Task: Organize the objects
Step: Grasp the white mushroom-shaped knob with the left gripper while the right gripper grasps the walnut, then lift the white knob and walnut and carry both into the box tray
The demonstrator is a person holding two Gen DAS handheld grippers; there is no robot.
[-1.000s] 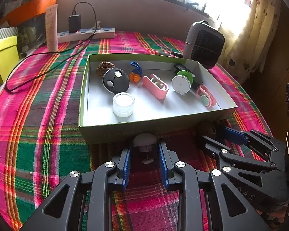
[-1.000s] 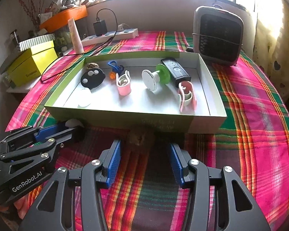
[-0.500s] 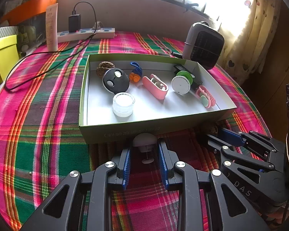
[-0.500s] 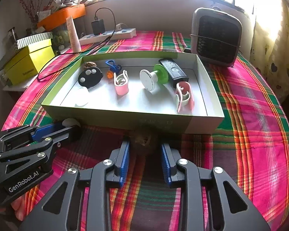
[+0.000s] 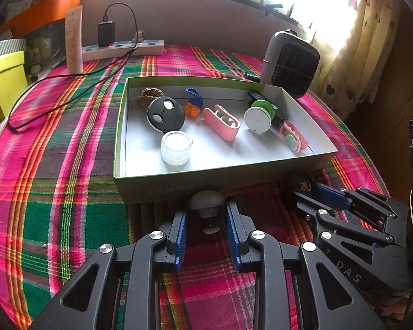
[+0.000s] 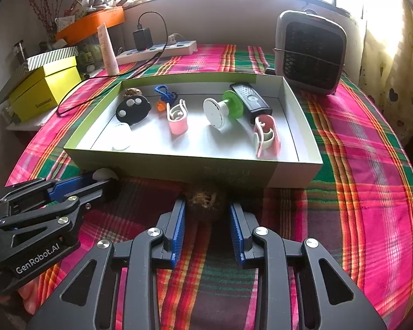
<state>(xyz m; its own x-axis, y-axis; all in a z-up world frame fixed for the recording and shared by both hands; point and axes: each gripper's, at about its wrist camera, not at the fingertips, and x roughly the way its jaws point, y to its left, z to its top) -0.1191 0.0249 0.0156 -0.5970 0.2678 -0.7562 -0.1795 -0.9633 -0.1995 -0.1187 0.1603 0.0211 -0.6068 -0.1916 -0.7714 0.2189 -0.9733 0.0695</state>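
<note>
My left gripper [image 5: 206,214] is shut on a small white mushroom-shaped knob [image 5: 206,203], just in front of the near wall of the green box [image 5: 162,185]. My right gripper [image 6: 208,209] is shut on a brown walnut [image 6: 205,200], also at the box's near wall [image 6: 234,172]. In the box lie a black round case [image 5: 165,114], a clear jar [image 5: 176,147], a pink clip [image 5: 221,122], a white-green spool [image 5: 258,118], another walnut [image 5: 147,97] and a second pink clip [image 5: 291,136]. The right gripper also shows in the left wrist view [image 5: 311,189].
A grey heater [image 6: 311,52] stands behind the box at the right. A power strip [image 5: 121,49] with a black cable, a white tube [image 5: 73,40] and a yellow box [image 6: 41,90] are at the back left. Plaid cloth covers the table.
My right gripper's fingers have closed in on the walnut from wide open. My left gripper stays shut on the white knob, almost still.
</note>
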